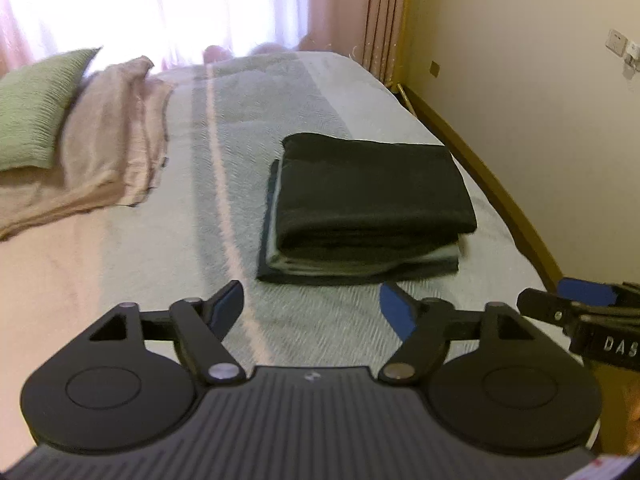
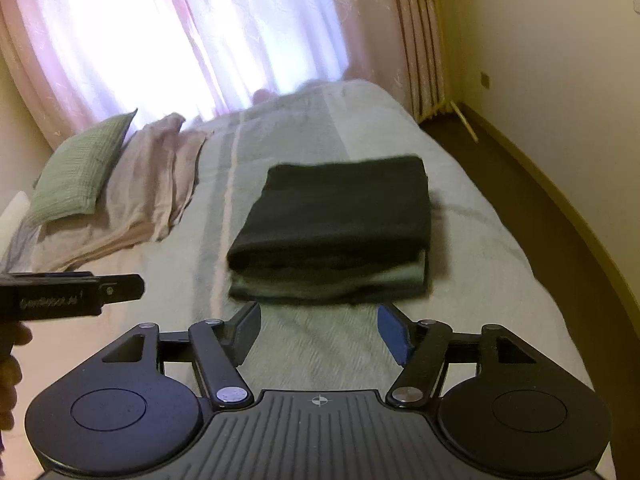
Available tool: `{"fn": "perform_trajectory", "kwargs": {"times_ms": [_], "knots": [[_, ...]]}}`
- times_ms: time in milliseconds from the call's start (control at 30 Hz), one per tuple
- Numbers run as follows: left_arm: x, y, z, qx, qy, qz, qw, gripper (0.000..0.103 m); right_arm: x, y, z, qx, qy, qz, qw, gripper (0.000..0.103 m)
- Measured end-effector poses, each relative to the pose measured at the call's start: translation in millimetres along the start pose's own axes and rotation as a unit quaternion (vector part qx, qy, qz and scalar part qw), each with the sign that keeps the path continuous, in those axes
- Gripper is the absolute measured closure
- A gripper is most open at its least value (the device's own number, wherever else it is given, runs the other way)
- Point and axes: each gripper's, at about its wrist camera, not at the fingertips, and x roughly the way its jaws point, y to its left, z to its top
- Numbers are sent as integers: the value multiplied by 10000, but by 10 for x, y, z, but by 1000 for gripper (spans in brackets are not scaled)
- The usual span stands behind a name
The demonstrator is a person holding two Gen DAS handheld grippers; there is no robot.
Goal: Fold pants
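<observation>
The dark pants (image 1: 372, 204) lie folded in a thick rectangular stack on the pale grey bedspread (image 1: 224, 160), lighter layers showing at the near edge. In the right wrist view the same folded pants (image 2: 336, 228) sit centred ahead. My left gripper (image 1: 312, 308) hangs above the bed, short of the stack, jaws open and empty. My right gripper (image 2: 318, 332) hovers likewise just in front of the stack, open with nothing between its blue pads. Each gripper shows at the edge of the other's view: the right gripper (image 1: 580, 312) and the left gripper (image 2: 80, 294).
A green pillow (image 1: 36, 108) and a folded pink blanket (image 1: 108, 136) lie at the left of the bed. Pink curtains (image 2: 180, 32) hang behind. A cream wall (image 1: 540, 100) and dark floor strip (image 2: 540, 208) run along the bed's right side.
</observation>
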Motion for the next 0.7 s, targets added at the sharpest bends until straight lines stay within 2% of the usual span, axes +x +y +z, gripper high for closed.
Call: {"fn": "perform_trajectory", "kwargs": {"times_ms": [100, 200, 433, 700], "knots": [[-377, 6, -115, 130, -77, -23, 9999, 16, -303, 141, -62, 98, -27, 76, 9999, 40], [-713, 32, -217, 141, -150, -154, 9997, 12, -572, 289, -131, -36, -76, 75, 9999, 40], [-1235, 103, -399, 234, -284, -256, 9990, 11, -1030, 592, -329, -143, -194, 74, 9997, 40], [-1496, 188, -548, 249, -336, -345, 9985, 11, -1162, 805, -495, -225, -257, 8, 9994, 40]]}}
